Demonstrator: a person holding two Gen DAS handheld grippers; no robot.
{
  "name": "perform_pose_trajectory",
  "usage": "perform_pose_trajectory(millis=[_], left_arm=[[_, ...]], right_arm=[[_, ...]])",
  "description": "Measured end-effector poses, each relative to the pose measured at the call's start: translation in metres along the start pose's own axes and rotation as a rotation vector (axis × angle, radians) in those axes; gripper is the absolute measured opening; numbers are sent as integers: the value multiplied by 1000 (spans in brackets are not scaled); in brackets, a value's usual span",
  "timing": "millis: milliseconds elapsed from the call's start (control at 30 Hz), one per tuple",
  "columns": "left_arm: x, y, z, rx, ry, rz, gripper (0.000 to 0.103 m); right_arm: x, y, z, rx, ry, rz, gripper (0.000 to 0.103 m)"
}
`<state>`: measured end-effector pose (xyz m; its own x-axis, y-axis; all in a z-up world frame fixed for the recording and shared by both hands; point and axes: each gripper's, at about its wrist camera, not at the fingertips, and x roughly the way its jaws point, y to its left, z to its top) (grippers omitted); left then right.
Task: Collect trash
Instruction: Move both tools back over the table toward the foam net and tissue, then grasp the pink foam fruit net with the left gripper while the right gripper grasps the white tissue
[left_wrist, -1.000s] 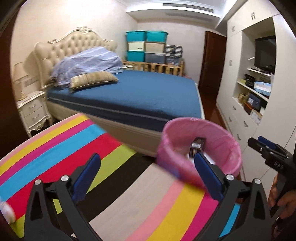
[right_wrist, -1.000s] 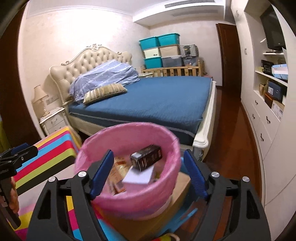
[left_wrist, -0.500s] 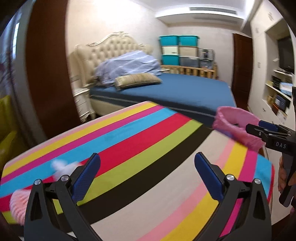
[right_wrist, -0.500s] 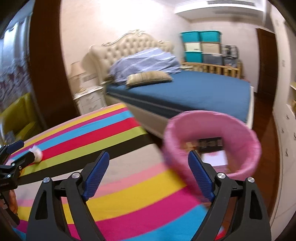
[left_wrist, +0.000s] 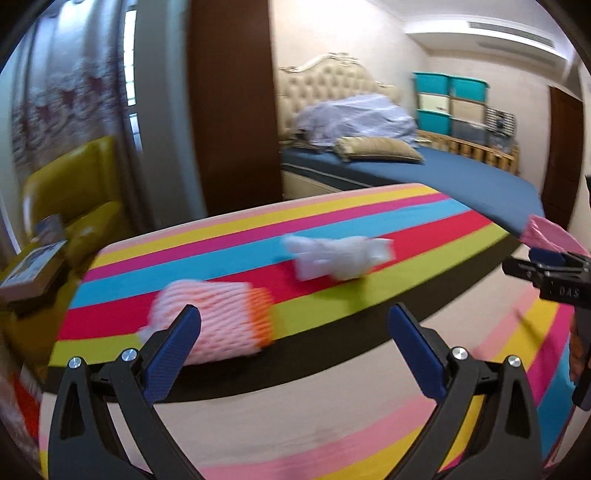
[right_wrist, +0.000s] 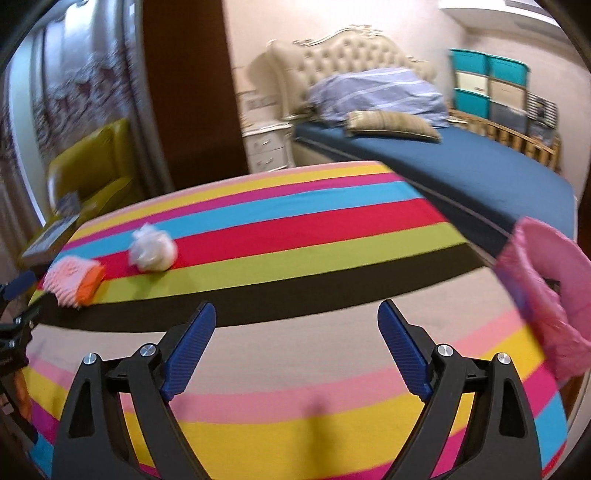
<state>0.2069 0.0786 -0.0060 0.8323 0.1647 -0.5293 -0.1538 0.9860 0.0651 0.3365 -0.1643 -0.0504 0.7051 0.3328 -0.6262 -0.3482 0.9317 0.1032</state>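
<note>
- Across the lower half of both views spreads the striped table (left_wrist: 332, 424) (right_wrist: 295, 221), its bands running pink, yellow, blue, red, green, black and beige.
- At upper right of both frames stands the bed (left_wrist: 461, 177) (right_wrist: 461, 162), blue-covered, with a tufted cream headboard, a bundled quilt and a tan pillow.
- At the left edge of each frame sits a yellow chair (left_wrist: 85, 192) (right_wrist: 96, 166) (blurred in both).
- At the right edge of the right wrist view is the pink-lined bin (right_wrist: 546, 295), beside the table's right end; only its rim (left_wrist: 543, 232) shows at the right edge of the left wrist view.
- Low centre in the left wrist view, the left gripper (left_wrist: 293, 350) is spread wide and holds nothing; its left pad overlaps the net in the frame.
- Low centre in the right wrist view, the right gripper (right_wrist: 295, 347) is likewise spread wide and bare, over the beige band.
- At left centre of the left wrist view lies the pink foam net (left_wrist: 218, 321) (right_wrist: 70, 280), orange at one end, on the red and green stripes.
- Just right of it lies the white wad (left_wrist: 340, 254) (right_wrist: 153, 251), on the red and green stripes, apart from the net and well apart from the bin.
</note>
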Motion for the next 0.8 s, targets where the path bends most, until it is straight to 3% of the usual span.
perform_pose_trajectory(millis=[267, 333, 400, 500, 733, 800], left_arm=[[-11, 68, -4, -138, -16, 123, 98], [-9, 79, -5, -178, -8, 118, 93], [-5, 88, -7, -212, 15, 93, 82], [4, 87, -12, -209, 49, 64, 74], [22, 91, -17, -209, 93, 83, 72], [29, 94, -18, -216, 120, 79, 65]], right_arm=[[22, 40, 3, -51, 49, 67, 85], [26, 45, 4, -59, 58, 83, 85], [32, 54, 7, -77, 61, 97, 85], [41, 66, 13, -95, 63, 111, 85], [64, 90, 32, -146, 60, 159, 85], [73, 98, 37, -158, 63, 178, 85]])
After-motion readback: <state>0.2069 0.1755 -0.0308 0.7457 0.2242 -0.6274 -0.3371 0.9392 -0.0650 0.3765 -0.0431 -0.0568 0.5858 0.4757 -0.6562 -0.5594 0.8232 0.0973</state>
